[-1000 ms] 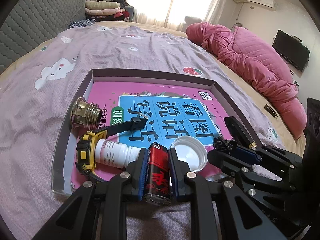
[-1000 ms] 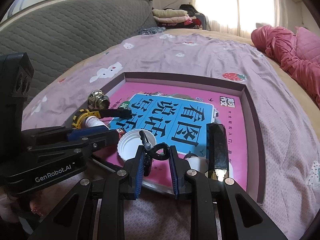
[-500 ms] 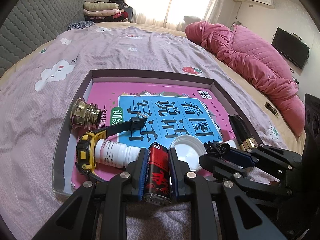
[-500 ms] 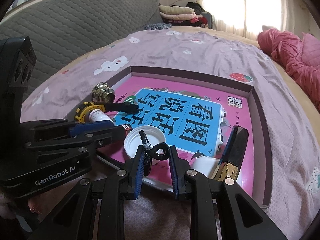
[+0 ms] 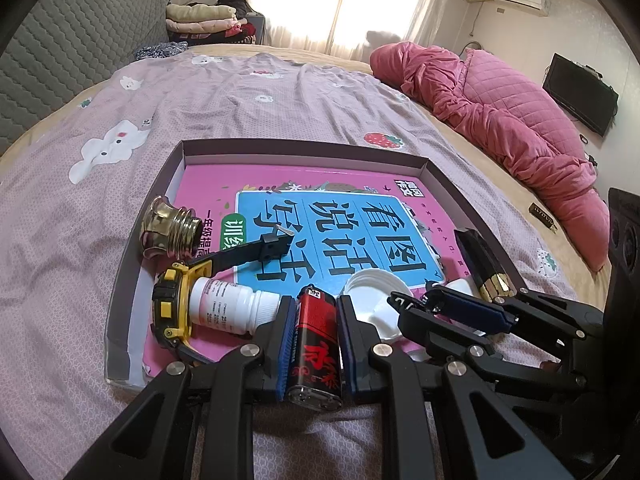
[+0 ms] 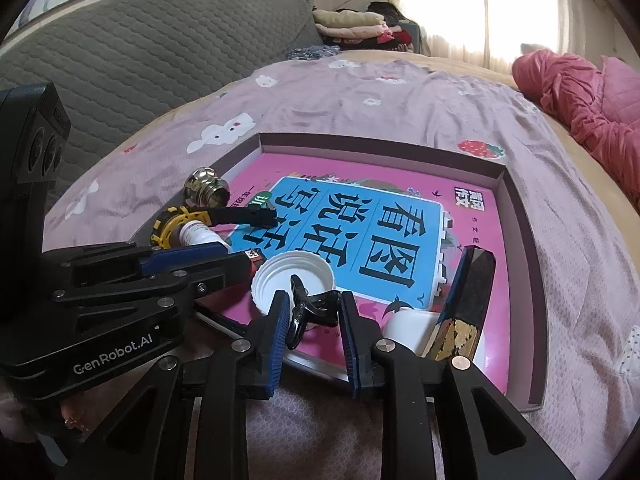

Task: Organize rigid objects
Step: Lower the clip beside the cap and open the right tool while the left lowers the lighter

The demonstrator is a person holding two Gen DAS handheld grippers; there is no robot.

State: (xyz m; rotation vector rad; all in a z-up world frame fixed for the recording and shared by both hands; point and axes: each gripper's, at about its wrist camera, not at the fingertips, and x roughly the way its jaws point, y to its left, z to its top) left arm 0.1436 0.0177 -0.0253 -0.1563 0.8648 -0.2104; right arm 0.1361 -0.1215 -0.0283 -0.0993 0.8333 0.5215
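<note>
Red battery (image 5: 315, 343) between left tool (image 5: 313, 312) pads

A red-and-black battery (image 5: 316, 342) sits clamped in the left tool (image 5: 314, 320) above the shallow box's (image 5: 304, 148) near edge; a white pill bottle (image 5: 230, 308) and yellow-black watch (image 5: 172, 308) lie to its left, a white cap (image 5: 374, 300) to its right. A black clip (image 6: 310, 306) rests between the right tool's (image 6: 314, 320) parting jaws, a black-and-gold bar (image 6: 466, 308) right of them.

Left wrist view: close over tray (image 5: 436, 170) near edge, angled down across bed toward window. Right wrist view: same low, close stance, facing tray (image 6: 520, 216) and grey headboard (image 6: 160, 40). Shared: tray, bedsheet, opposite gripper.
</note>
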